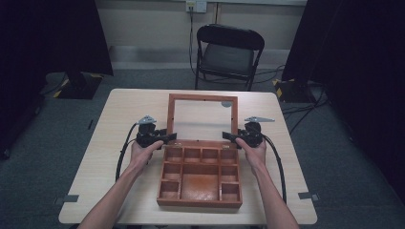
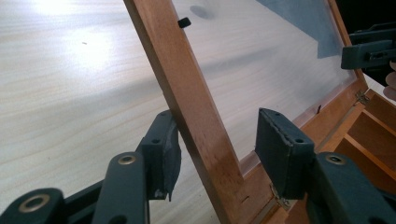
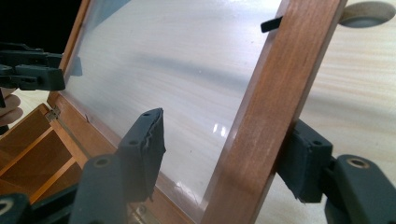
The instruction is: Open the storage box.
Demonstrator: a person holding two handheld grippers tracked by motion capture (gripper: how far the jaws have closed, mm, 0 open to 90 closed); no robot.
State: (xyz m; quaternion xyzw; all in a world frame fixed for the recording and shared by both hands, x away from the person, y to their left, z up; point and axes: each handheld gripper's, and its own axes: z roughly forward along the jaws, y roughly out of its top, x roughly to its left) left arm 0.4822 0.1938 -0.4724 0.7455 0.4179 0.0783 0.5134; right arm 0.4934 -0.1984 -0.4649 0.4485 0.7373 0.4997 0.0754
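A wooden box (image 1: pixel 200 188) with several empty compartments lies open on the table, its glass-paned lid (image 1: pixel 170 117) standing upright at the back. My left gripper (image 1: pixel 167 138) straddles the lid's left frame rail (image 2: pixel 187 93) just above the hinge. One pad (image 2: pixel 163 149) touches the rail's outer side and the other pad (image 2: pixel 280 144) stands clear over the glass, so my left gripper (image 2: pixel 217 135) is open. My right gripper (image 1: pixel 229 137) straddles the right rail (image 3: pixel 275 93). Its outer pad (image 3: pixel 303 158) lies against the wood while the inner pad (image 3: pixel 147 140) is apart, so my right gripper (image 3: pixel 229 135) is open.
The light wooden table (image 1: pixel 119 167) has a round cable hole (image 1: pixel 226 103) behind the lid. A black folding chair (image 1: pixel 228 52) stands beyond the table's far edge. Dark curtains hang at both sides. Cables trail from both grippers across the table.
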